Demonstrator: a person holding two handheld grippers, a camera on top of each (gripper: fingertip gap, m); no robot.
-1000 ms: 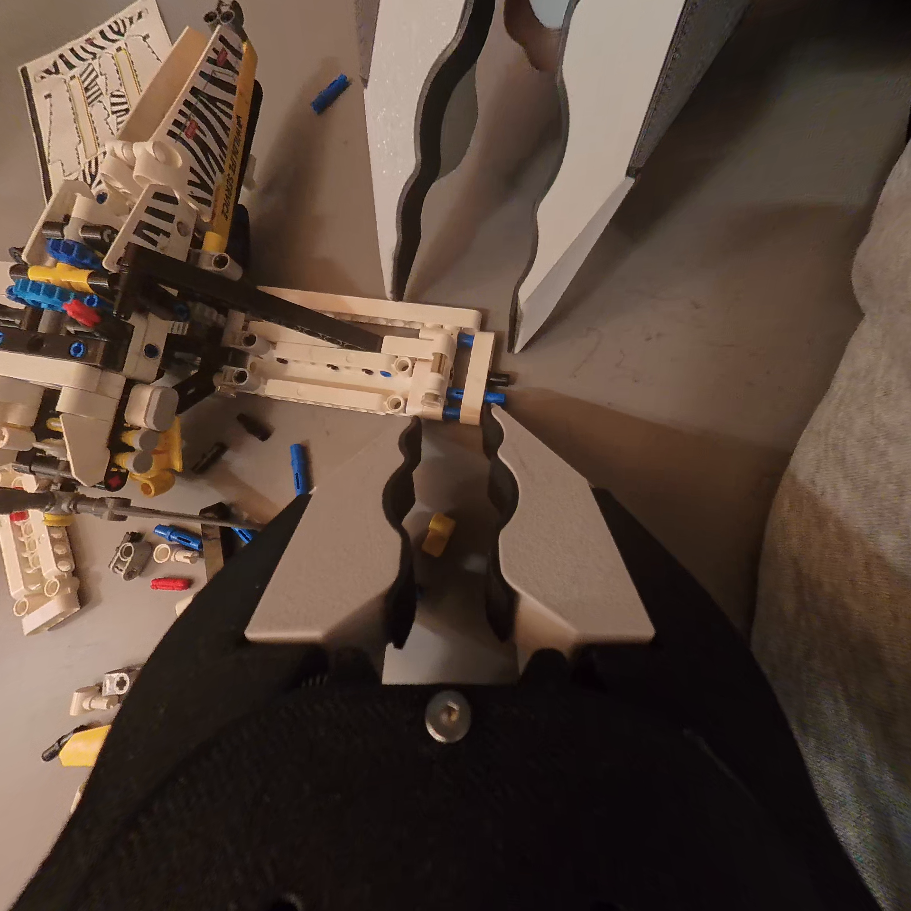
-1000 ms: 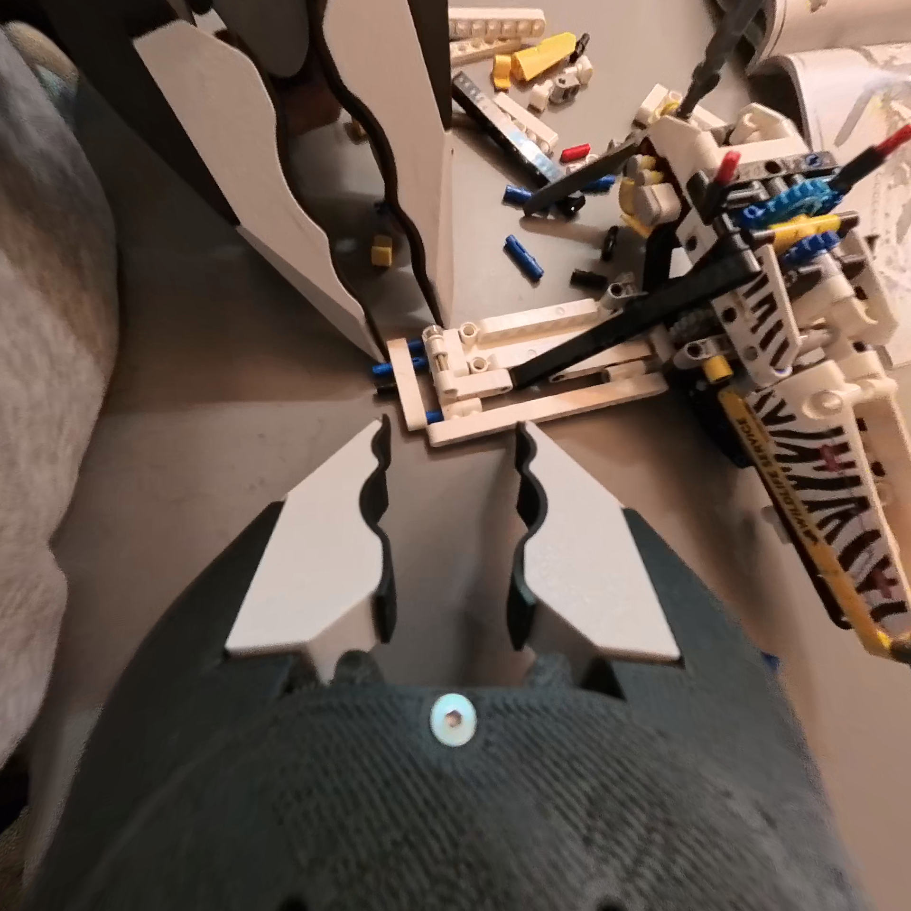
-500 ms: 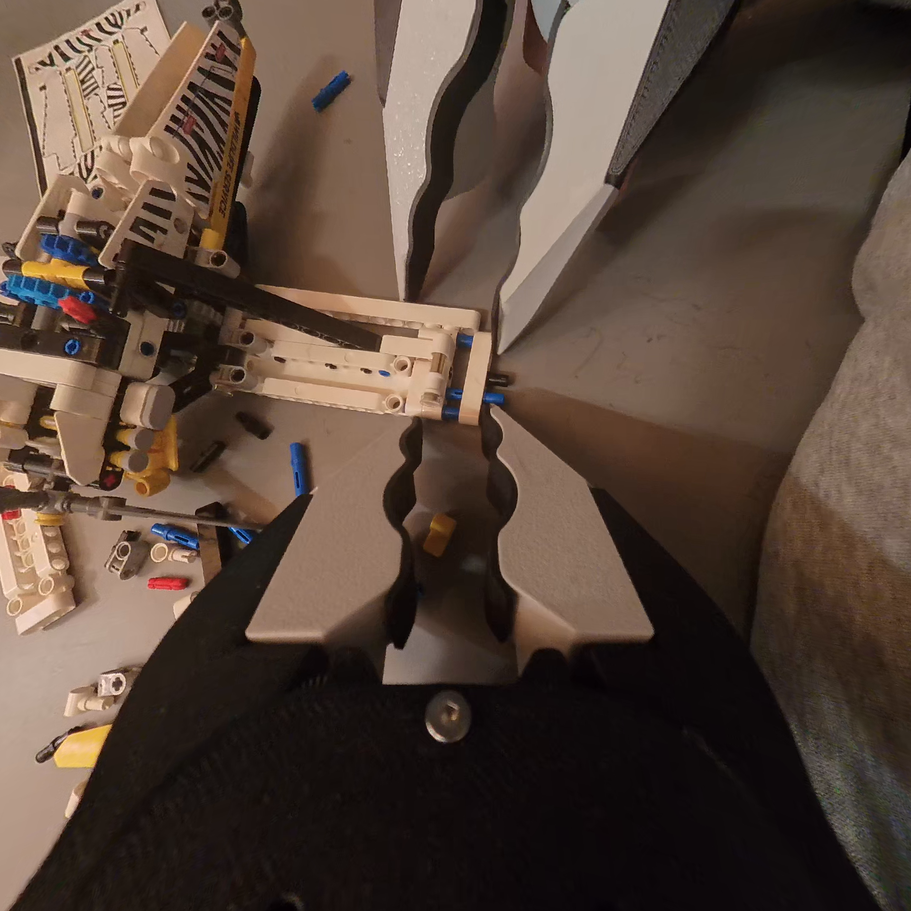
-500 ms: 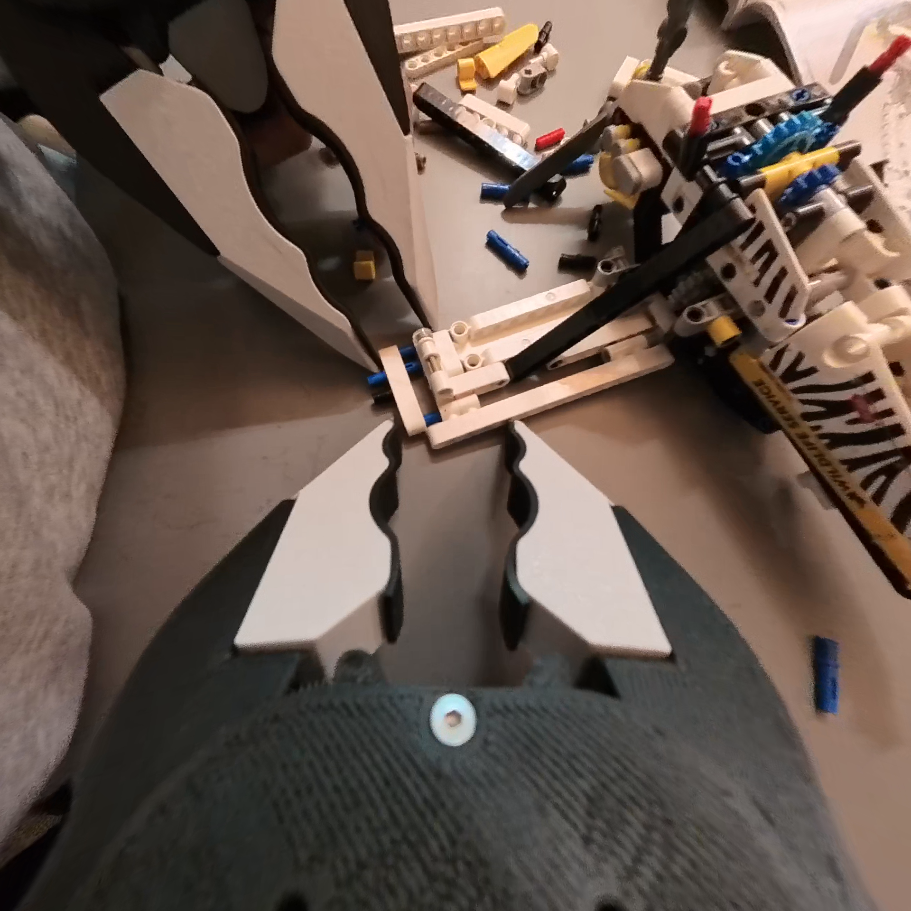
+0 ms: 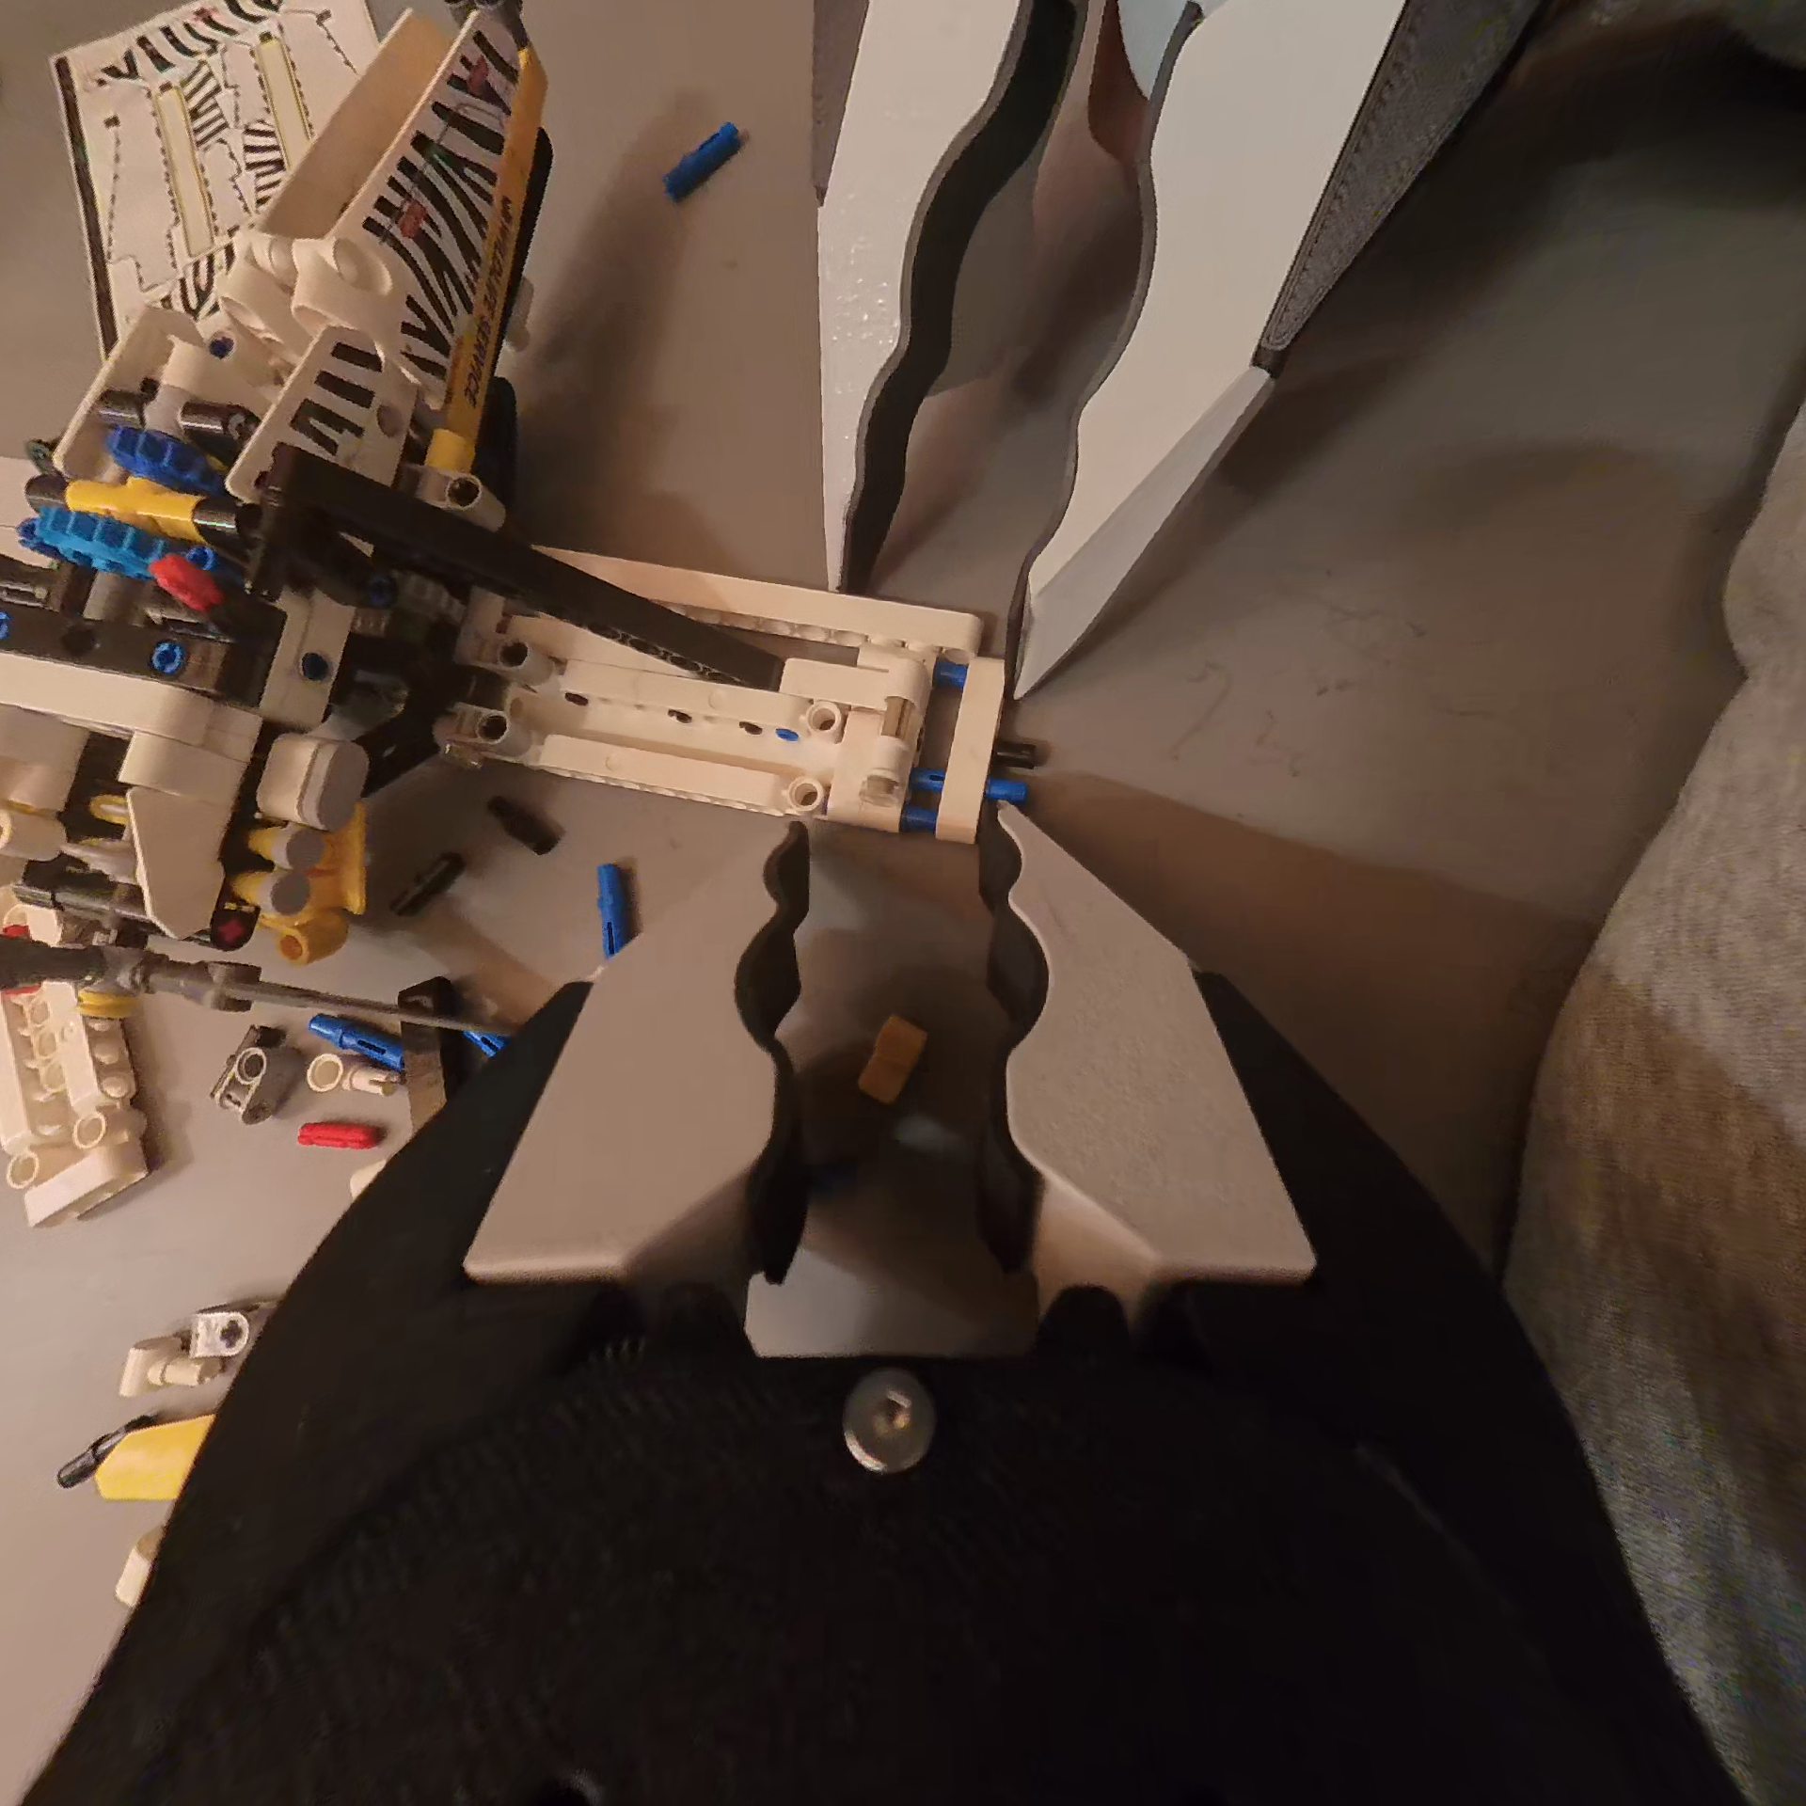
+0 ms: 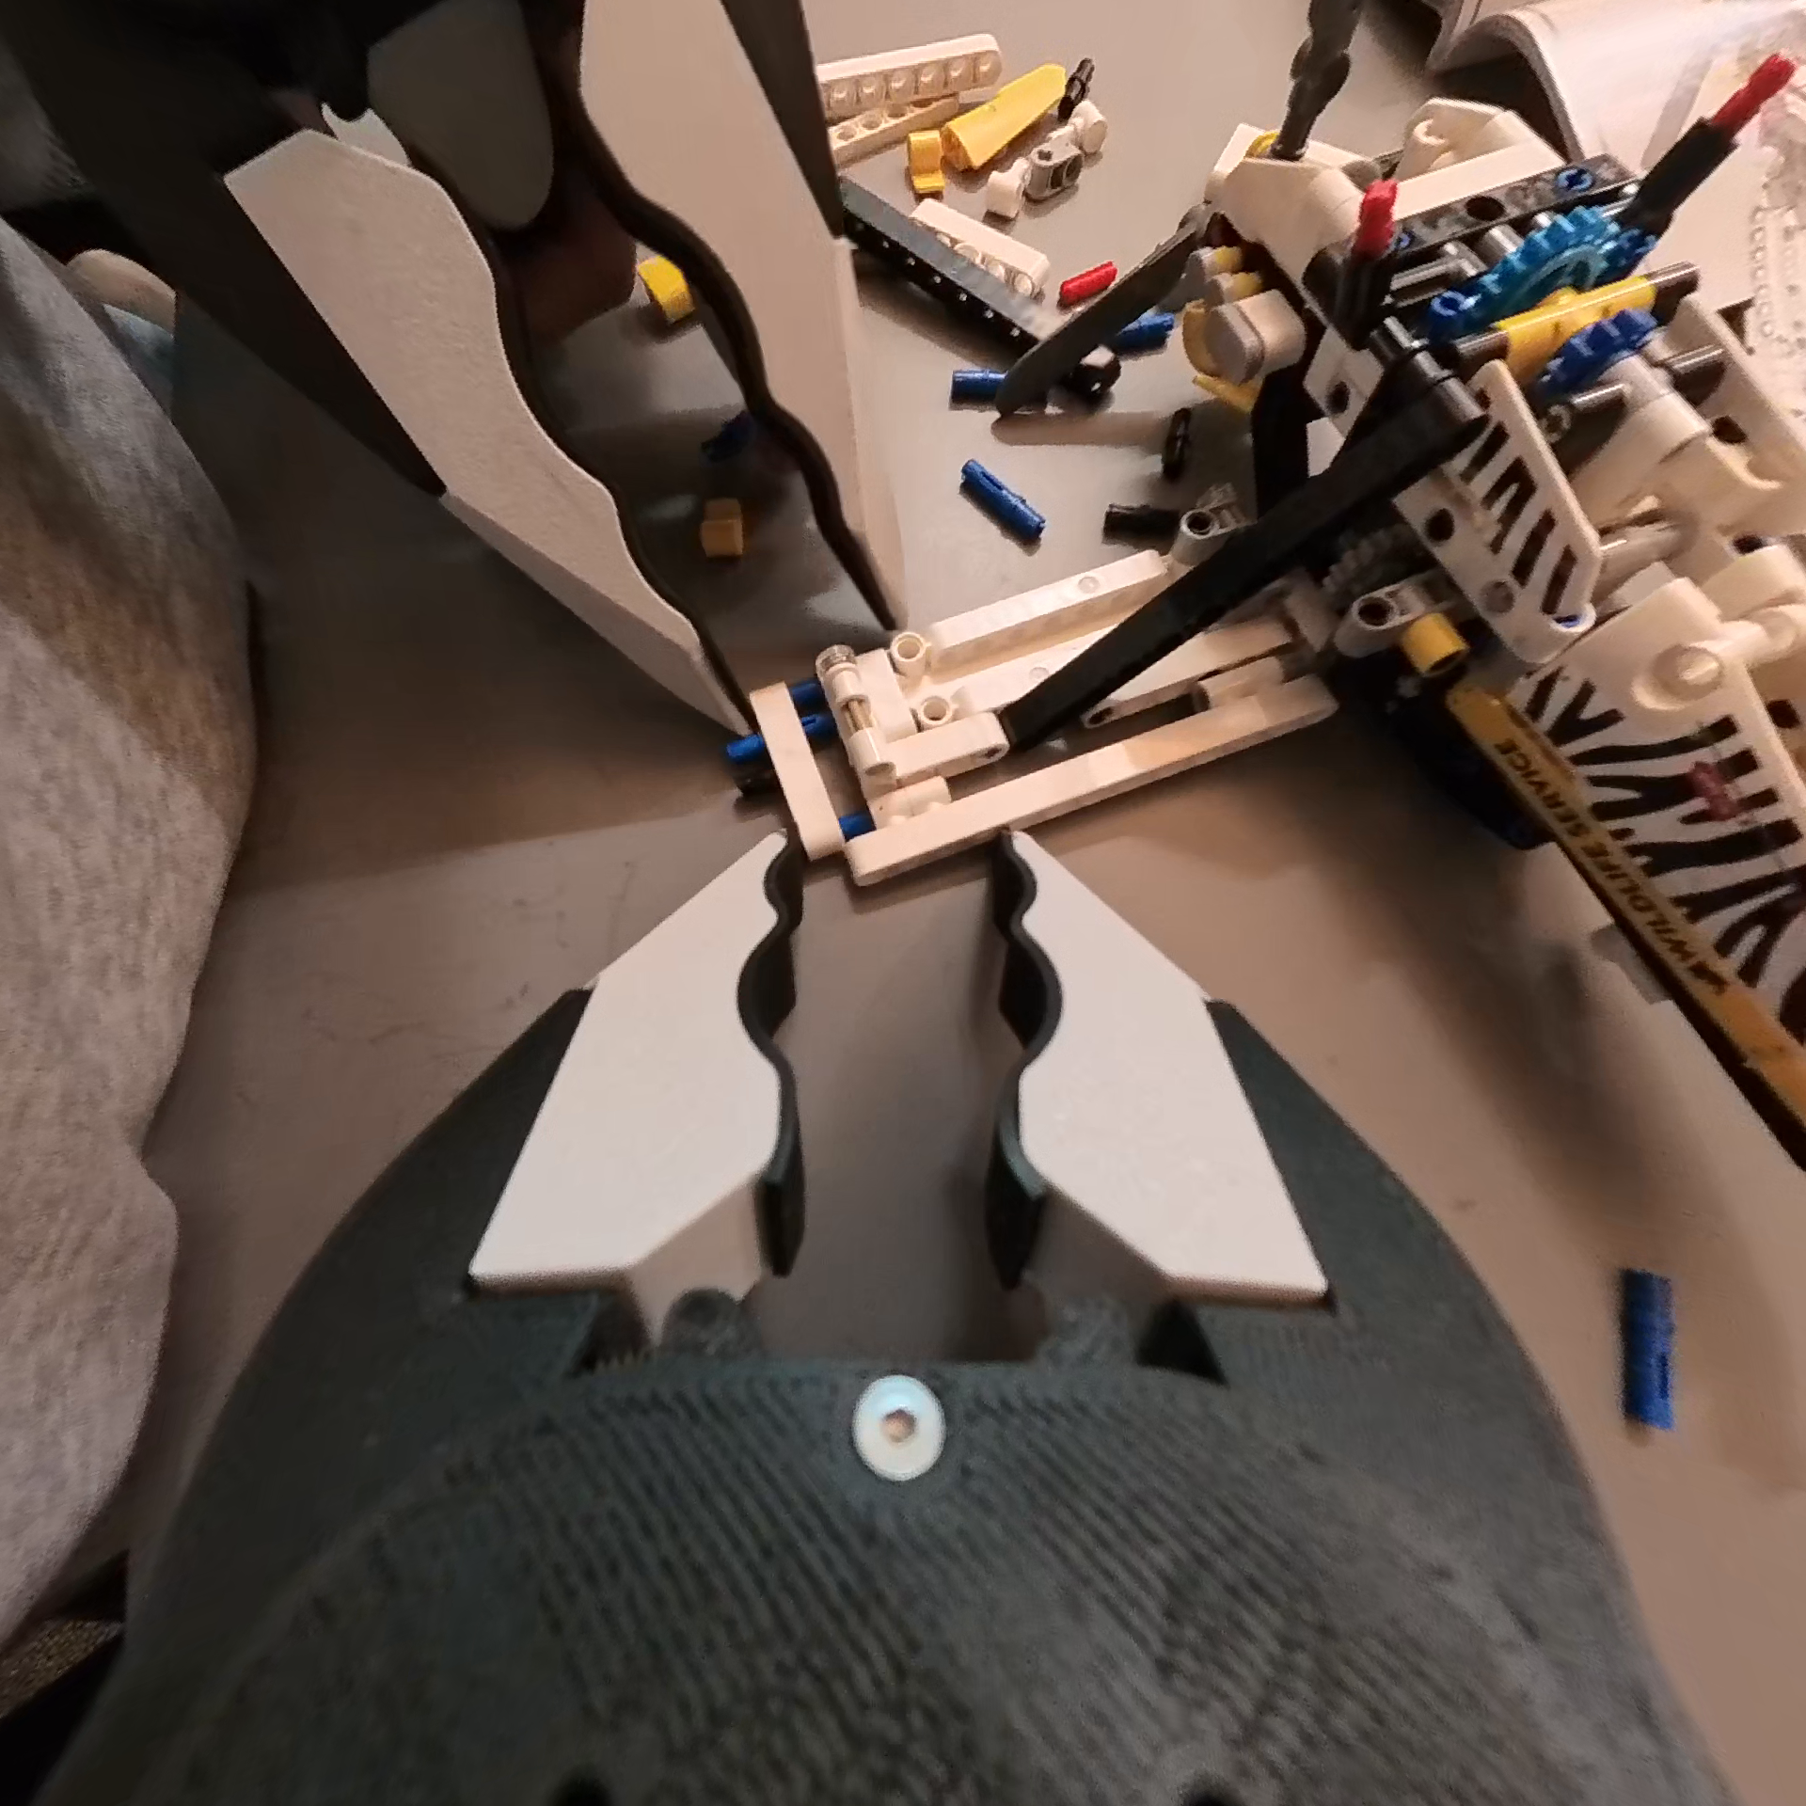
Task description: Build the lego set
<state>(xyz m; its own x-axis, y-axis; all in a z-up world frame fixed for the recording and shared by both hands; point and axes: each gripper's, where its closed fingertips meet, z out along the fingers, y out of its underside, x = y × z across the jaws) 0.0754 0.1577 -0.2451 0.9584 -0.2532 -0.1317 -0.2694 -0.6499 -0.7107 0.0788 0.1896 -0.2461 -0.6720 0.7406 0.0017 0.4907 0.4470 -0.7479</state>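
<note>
The partly built lego model (image 5: 322,508) has zebra-striped panels and lies on the grey table. Its white tail frame (image 5: 733,723) points toward both grippers and ends in a cross beam with blue pins (image 5: 977,752). My left gripper (image 5: 899,840) is open, its tips at the near corner of the frame end. A small yellow piece (image 5: 891,1070) lies on the table between its fingers. My right gripper (image 6: 894,850) is open, its tips at the opposite corner of the frame (image 6: 977,752). In each view the other gripper shows across the frame, the right one (image 5: 938,625) and the left one (image 6: 811,684).
Loose pins and beams lie left of the model (image 5: 342,1055), with a sticker sheet (image 5: 186,147) at the back. A blue pin (image 6: 1647,1358) lies at my right gripper's side. More loose parts (image 6: 958,107) and a booklet (image 6: 1564,59) lie beyond. Grey fabric (image 5: 1661,1075) borders the table.
My right gripper has moved in to the end of the tail frame and its jaws have narrowed somewhat. My left gripper has barely moved.
</note>
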